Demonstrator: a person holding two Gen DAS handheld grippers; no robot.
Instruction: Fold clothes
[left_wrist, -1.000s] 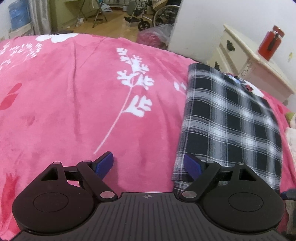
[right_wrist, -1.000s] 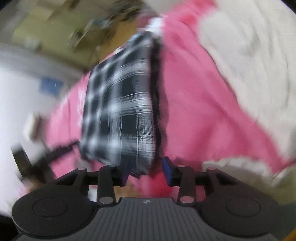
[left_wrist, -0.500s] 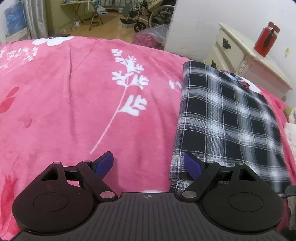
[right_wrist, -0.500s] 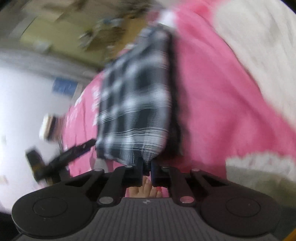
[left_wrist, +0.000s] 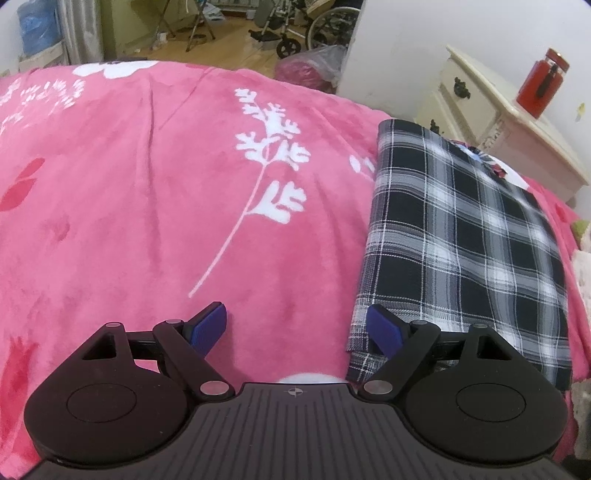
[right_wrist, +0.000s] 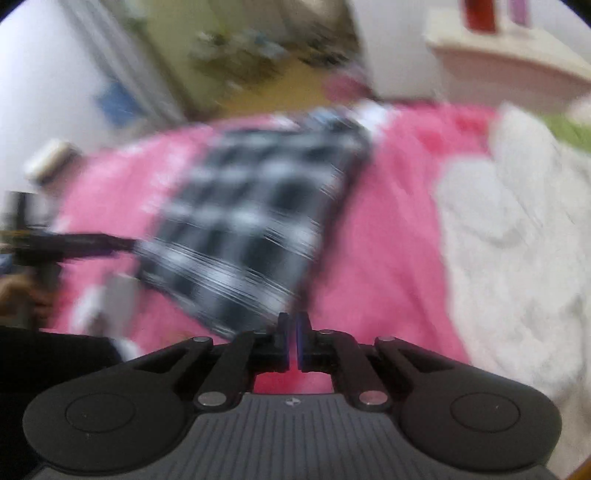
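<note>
Pink floral blanket (left_wrist: 147, 192) spread over bed; cream nightstand (left_wrist: 491, 122) set against white wall (left_wrist: 399, 44); wooden floor (left_wrist: 229, 48) seen beyond, wheelchair (left_wrist: 314, 26) parked there.

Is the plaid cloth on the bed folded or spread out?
Folded. The plaid cloth lies as a neat rectangle on the pink blanket, with stacked layers showing at its near edge.

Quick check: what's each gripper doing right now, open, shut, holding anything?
Left gripper: open, holding nothing, beside the plaid cloth.
Right gripper: shut; grip on the cloth unclear through blur.
</note>
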